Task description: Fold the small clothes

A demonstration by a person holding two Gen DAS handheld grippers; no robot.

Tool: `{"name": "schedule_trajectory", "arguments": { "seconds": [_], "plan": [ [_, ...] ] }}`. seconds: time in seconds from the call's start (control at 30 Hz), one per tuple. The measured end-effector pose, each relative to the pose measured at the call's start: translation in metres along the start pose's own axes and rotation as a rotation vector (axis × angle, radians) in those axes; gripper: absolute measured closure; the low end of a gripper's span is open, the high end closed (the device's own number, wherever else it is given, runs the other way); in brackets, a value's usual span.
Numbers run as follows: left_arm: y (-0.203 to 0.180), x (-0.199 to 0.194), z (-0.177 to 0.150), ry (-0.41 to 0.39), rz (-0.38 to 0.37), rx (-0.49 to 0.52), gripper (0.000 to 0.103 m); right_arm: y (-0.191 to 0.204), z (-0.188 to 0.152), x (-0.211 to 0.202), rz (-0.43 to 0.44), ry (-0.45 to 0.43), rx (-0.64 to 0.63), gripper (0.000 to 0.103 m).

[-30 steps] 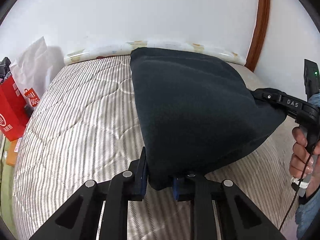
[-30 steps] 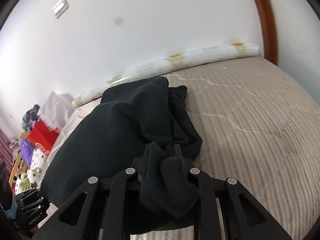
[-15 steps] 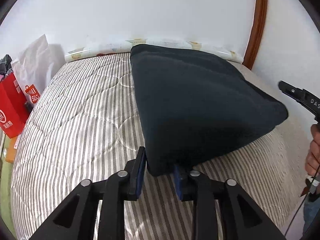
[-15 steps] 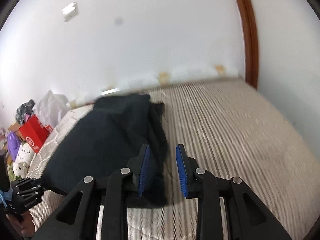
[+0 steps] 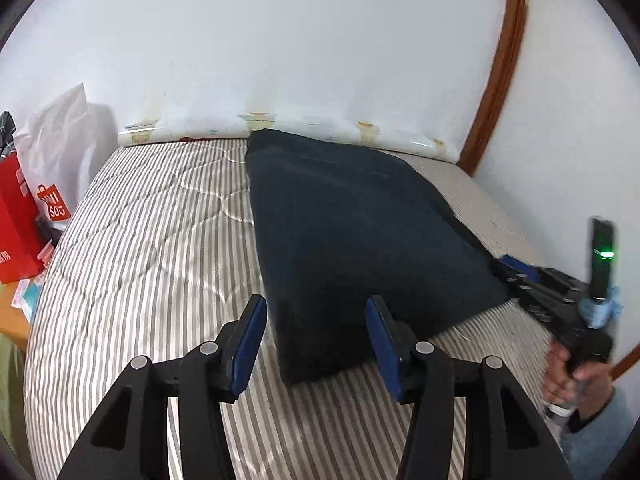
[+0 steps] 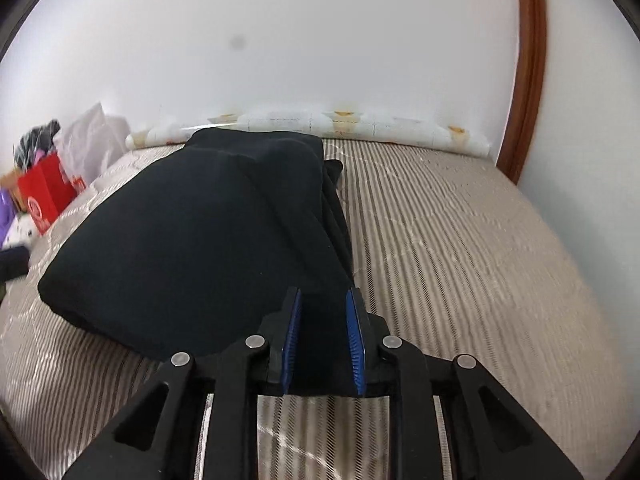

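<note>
The folded black fleece garment (image 5: 352, 232) lies on the grey-striped quilted mattress (image 5: 152, 264). The left gripper (image 5: 316, 336) is opening, pads clear of its near corner. The right gripper (image 6: 323, 336) is closing, pads not yet pressing the cloth between them. A red paper bag (image 5: 16, 220) stands at nine o'clock.

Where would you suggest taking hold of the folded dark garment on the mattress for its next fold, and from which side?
Probably the near corner of the dark garment, from the mattress's near edge. That corner lies thick and exposed between the opening left gripper's pads, untouched.
</note>
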State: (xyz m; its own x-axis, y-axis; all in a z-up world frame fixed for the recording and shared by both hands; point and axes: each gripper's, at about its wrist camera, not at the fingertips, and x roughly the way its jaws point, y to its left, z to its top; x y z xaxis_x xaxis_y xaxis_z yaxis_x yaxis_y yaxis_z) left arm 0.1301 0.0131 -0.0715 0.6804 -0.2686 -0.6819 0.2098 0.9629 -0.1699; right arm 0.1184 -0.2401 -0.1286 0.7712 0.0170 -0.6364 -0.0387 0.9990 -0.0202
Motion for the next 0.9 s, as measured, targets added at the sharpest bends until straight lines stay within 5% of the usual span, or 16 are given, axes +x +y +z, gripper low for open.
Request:
{"name": "schedule_trajectory", "arguments": {
  "seconds": [0.17, 0.47, 0.53, 0.9],
  "plan": [
    [0.004, 0.042, -0.012, 0.118, 0.011, -0.014, 0.054, -0.006, 0.021, 0.001, 0.022, -0.012, 0.025, 0.079],
    [0.016, 0.039, -0.01, 0.135, -0.095, -0.064, 0.051, -0.007, 0.052, 0.06, 0.16, 0.091, 0.122, 0.079],
    [0.015, 0.038, -0.01, 0.143, -0.088, -0.061, 0.051, -0.006, 0.052, 0.074, 0.166, 0.125, 0.142, 0.099],
    [-0.003, -0.007, 0.017, 0.157, 0.017, 0.03, 0.051, -0.022, 0.062, 0.042, 0.182, 0.067, 0.158, 0.1]
  ]
}}
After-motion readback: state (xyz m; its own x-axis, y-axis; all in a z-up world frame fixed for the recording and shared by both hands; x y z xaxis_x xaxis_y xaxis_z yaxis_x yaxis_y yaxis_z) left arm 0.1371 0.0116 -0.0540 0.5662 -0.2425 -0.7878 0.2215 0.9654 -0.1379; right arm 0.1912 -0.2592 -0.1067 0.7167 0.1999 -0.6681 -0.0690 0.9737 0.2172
